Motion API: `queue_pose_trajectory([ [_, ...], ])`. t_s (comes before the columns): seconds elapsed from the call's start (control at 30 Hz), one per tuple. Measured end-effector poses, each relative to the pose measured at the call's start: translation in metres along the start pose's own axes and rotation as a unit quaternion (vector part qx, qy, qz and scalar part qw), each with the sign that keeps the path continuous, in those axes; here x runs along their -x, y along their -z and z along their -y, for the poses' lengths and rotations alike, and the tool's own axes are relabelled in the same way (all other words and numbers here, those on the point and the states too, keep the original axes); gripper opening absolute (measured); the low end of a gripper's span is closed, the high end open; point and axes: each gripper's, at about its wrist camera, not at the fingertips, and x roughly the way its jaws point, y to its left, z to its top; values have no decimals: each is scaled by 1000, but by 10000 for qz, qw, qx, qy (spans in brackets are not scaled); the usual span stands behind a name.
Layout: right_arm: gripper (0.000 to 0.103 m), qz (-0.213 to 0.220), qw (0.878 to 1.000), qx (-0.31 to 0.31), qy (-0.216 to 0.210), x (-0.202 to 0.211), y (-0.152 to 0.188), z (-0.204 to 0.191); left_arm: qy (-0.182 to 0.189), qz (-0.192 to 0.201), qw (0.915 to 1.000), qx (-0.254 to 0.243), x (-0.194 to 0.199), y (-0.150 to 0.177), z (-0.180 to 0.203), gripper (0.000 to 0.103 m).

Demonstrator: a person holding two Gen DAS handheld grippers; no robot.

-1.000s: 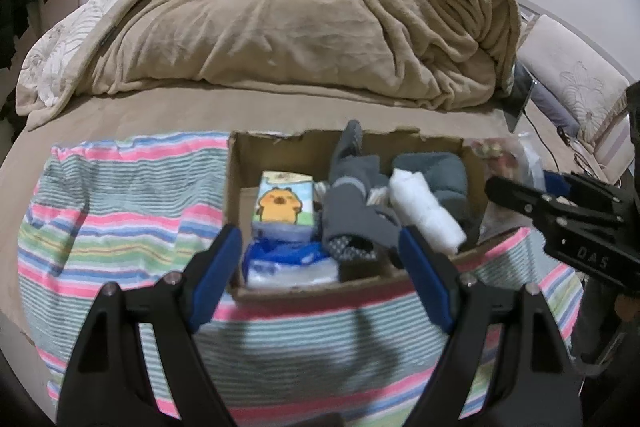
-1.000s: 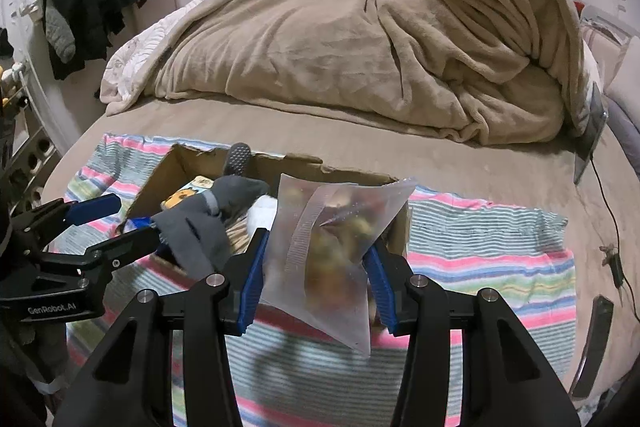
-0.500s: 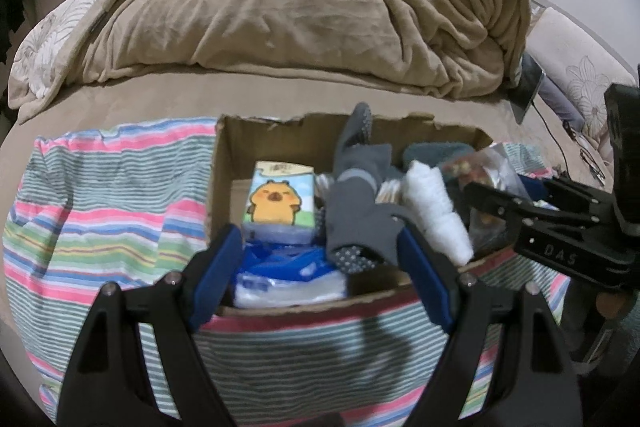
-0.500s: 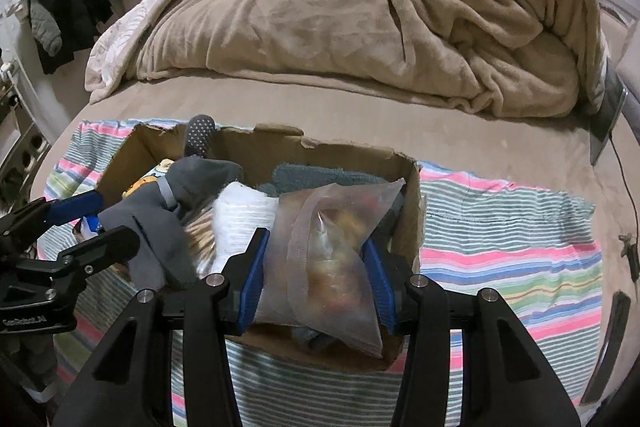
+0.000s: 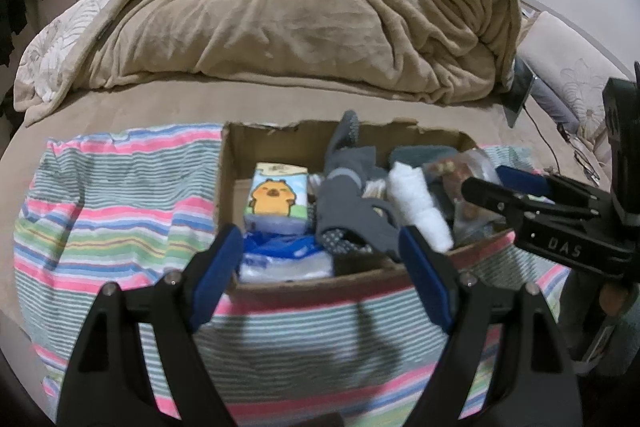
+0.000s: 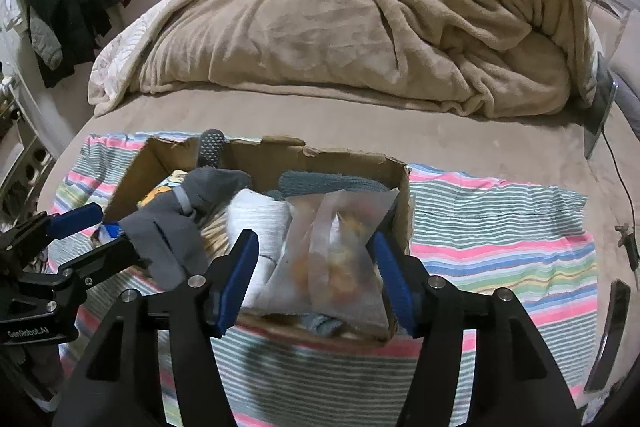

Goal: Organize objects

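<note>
Hovering over the box (image 6: 400,187) in the middle of the frame, the right claw (image 6: 316,267) is opening, with the clear bag (image 6: 336,259) sitting between its pads at the box's right end, down among the other stuff. Left claw (image 5: 320,259) hangs wide at the near edge, gripping nothing I can see, a grey sock (image 5: 344,195) just beyond it. Box sits on a striped cloth (image 6: 500,235) on the bed (image 6: 360,115).
</note>
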Motion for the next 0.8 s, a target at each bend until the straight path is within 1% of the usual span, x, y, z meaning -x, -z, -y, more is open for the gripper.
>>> queue_pose_trajectory([
  [0.4,63,195,9998,95,-24,43,10,-17,41,158,9999,-13,43,14,6,82],
  [0.8,63,304,9994,146,-65,79,33,-37,52,232,9997,9,84,40,9,82],
])
